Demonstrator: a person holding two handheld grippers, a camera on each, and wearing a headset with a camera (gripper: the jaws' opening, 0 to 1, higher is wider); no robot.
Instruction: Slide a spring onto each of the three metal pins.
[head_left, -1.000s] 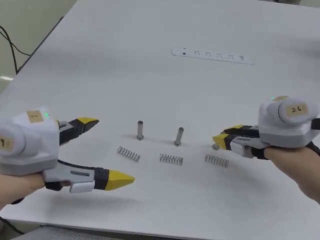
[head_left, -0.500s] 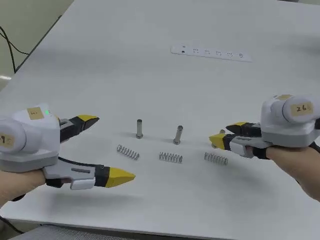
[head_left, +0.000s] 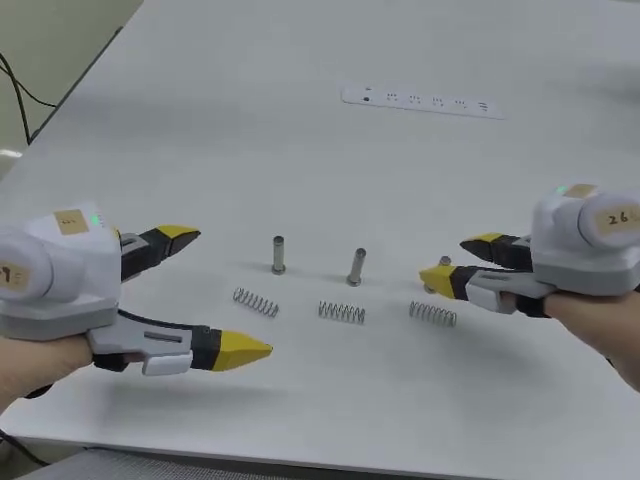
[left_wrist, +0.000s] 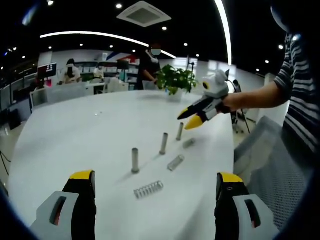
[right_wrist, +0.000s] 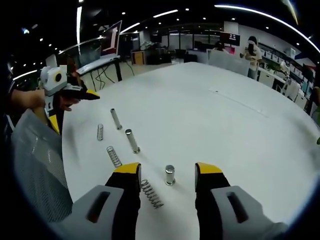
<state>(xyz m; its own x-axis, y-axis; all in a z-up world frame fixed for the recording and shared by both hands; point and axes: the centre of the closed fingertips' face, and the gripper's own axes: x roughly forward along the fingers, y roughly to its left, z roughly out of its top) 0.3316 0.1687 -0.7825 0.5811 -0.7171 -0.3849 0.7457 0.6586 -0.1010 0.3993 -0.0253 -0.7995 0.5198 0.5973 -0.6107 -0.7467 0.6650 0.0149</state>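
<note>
Three short metal pins stand in a row on the white table: left pin (head_left: 278, 254), middle pin (head_left: 357, 267) and right pin (head_left: 443, 263). A spring lies just in front of each: left spring (head_left: 256, 302), middle spring (head_left: 342, 313), right spring (head_left: 433, 315). My left gripper (head_left: 212, 292) hovers wide open to the left of the row, holding nothing. My right gripper (head_left: 460, 260) is open at the right end, its tips on either side of the right pin (right_wrist: 170, 175), with the right spring (right_wrist: 151, 193) just below its lower jaw. Nothing is held.
A white power strip (head_left: 420, 102) lies far back on the table. The table's near edge (head_left: 300, 462) runs close below the grippers. People and a potted plant (left_wrist: 175, 80) are beyond the far end in the left gripper view.
My right gripper has drawn back slightly to the right and its jaws have spread wider, uncovering the right pin. The left gripper, pins and springs have stayed put.
</note>
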